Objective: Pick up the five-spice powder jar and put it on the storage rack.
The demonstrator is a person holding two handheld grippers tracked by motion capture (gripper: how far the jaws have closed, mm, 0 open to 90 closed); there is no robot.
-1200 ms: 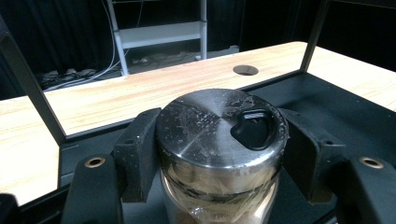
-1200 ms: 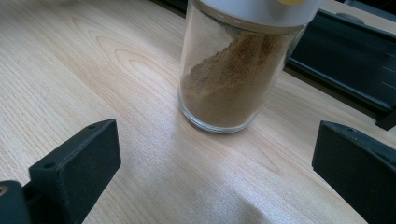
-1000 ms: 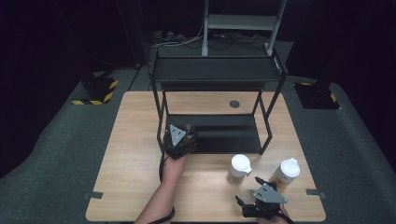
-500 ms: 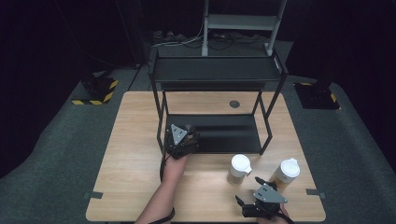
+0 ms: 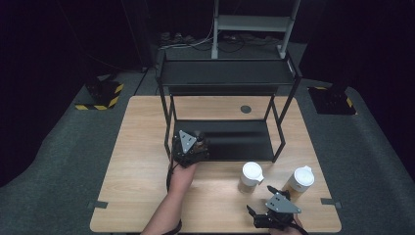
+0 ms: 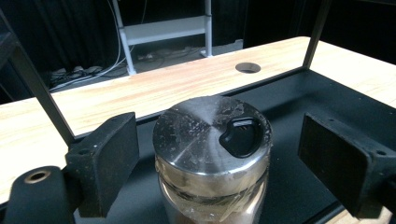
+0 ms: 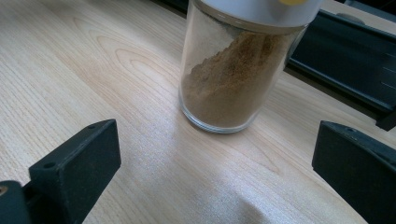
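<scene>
Item: jar with a metal lid (image 6: 212, 140), the lid silver, scuffed, and fitted with a black flip tab (image 6: 240, 136). It is stood upright on the black lower shelf (image 5: 240, 139) of a black metal rack (image 5: 227, 78), at that shelf's front left corner. In the left claw view it is seen between the two black jaws, with a gap on either side; neither pad is pressed against it.

Left claw (image 5: 191, 147): released. The jaws have just been opening, with the jar left standing between them. The claw is held at the shelf's front left edge, and the person's forearm (image 5: 169, 205) is extended to it from the near edge of the table.

Right claw (image 5: 276, 213): released, jaws spread wide with nothing between them. It is held low over the near right part of the table, just before the two jars below.

Further items: two glass jars with white lids, set on the wooden table (image 5: 142, 147) in front of the rack, one (image 5: 250, 176) left of the other (image 5: 299, 180), the two near but apart. In the right claw view one such jar (image 7: 238, 70) is seen partly filled with brown powder.

A round hole (image 5: 245, 108) is cut in the table behind the rack.
</scene>
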